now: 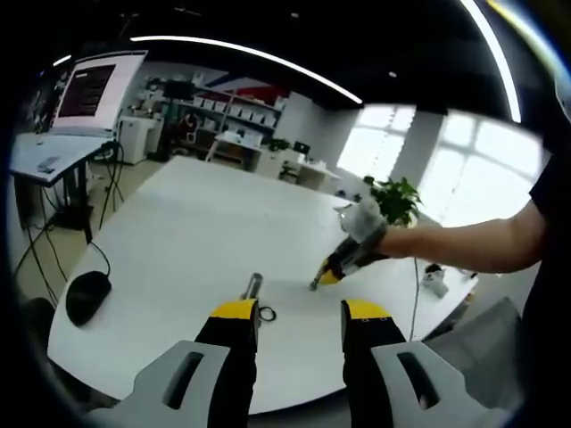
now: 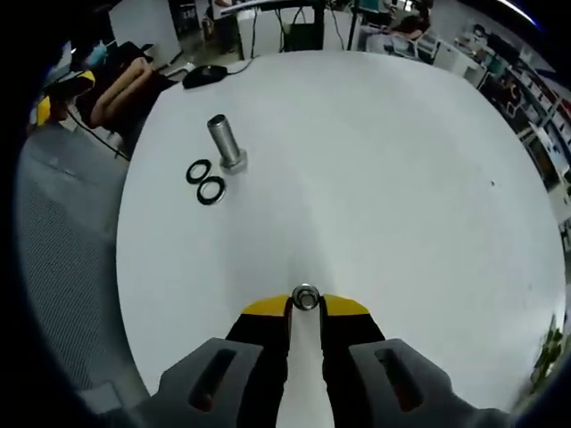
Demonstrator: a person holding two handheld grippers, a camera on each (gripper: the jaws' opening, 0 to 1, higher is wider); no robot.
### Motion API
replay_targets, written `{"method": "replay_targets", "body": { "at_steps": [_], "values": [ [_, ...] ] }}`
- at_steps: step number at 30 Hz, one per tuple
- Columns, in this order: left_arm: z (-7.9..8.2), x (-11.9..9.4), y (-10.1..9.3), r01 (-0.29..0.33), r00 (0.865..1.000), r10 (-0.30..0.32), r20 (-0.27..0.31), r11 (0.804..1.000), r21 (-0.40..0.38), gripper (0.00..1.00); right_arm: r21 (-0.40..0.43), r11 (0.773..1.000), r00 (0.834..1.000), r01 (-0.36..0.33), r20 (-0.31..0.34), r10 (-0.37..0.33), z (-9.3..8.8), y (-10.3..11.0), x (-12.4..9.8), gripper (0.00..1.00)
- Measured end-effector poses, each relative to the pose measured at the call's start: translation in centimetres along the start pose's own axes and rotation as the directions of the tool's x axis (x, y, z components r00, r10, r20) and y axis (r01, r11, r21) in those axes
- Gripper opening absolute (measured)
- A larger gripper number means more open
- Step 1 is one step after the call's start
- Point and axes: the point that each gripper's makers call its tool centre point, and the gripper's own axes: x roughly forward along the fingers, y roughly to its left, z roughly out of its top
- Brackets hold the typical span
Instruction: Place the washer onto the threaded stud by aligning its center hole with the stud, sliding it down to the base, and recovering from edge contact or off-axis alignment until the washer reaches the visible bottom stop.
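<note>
Tongs of the right hand (image 2: 305, 306) sit lowest in the right gripper view, their yellow-tipped jaws drawn together on a small metal washer (image 2: 305, 298) pinched between the tips, just over the near part of the white worktop (image 2: 384, 169). Farther out on that surface and to the left, two dark rings (image 2: 205, 181) lie flat, touching one another, and just beyond them the threaded stud (image 2: 225, 143) stands on its wider base, leaning slightly in this view. The washer is therefore well apart from the stud, not on it. Beyond the far edge a black mouse (image 2: 204, 76) rests on the worktop, and a person's arm (image 2: 125, 89) shows at the left rim.

In the left gripper view the left tongs (image 1: 300, 314) rise from the bottom with jaws spread wide and nothing between them. Just past the left jaw tip the stud (image 1: 252, 285) stands with a dark ring (image 1: 267, 313) beside its foot. To the right, a gloved hand (image 1: 361, 223) on a bare forearm brings in the right tongs (image 1: 319, 282), tips down close to the worktop (image 1: 196, 232); the washer is too small to make out there. The black mouse (image 1: 87, 294) lies near the left edge. Farther back are a desk with a monitor (image 1: 89, 89), shelving, a potted plant (image 1: 393, 198) and bright windows.
</note>
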Motion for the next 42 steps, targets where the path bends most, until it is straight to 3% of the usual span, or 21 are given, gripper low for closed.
{"method": "replay_targets", "body": {
  "at_steps": [12,16,24,34,42],
  "values": [
    [-0.1,0.1,0.0,-0.002,1.0,0.002,-0.007,1.0,-0.001,0.35,0.02,1.0,0.999,-0.016,-0.031,0.016,-0.3,0.2,0.8,0.16],
    [-0.1,0.1,-0.1,0.001,1.0,-0.001,-0.013,1.0,0.003,0.35,0.012,1.0,0.999,0.001,-0.034,-0.001,-0.4,0.3,0.2,0.31],
    [-0.1,0.1,-0.2,0.008,1.0,-0.007,-0.009,1.0,0.006,0.35,0.012,0.999,0.997,0.034,0.066,-0.035,1.8,0.4,-2.6,0.31],
    [0.0,0.0,-0.4,0.015,1.0,-0.015,0.001,1.0,0.01,0.35,-0.052,0.999,0.99,-0.01,0.141,0.017,5.9,3.9,-3.8,0.3],
    [0.0,0.0,-0.4,0.018,1.0,-0.018,0.001,1.0,0.012,0.35,-0.156,0.985,0.99,-0.075,0.111,0.093,7.6,8.1,-1.0,0.3]
  ]
}}
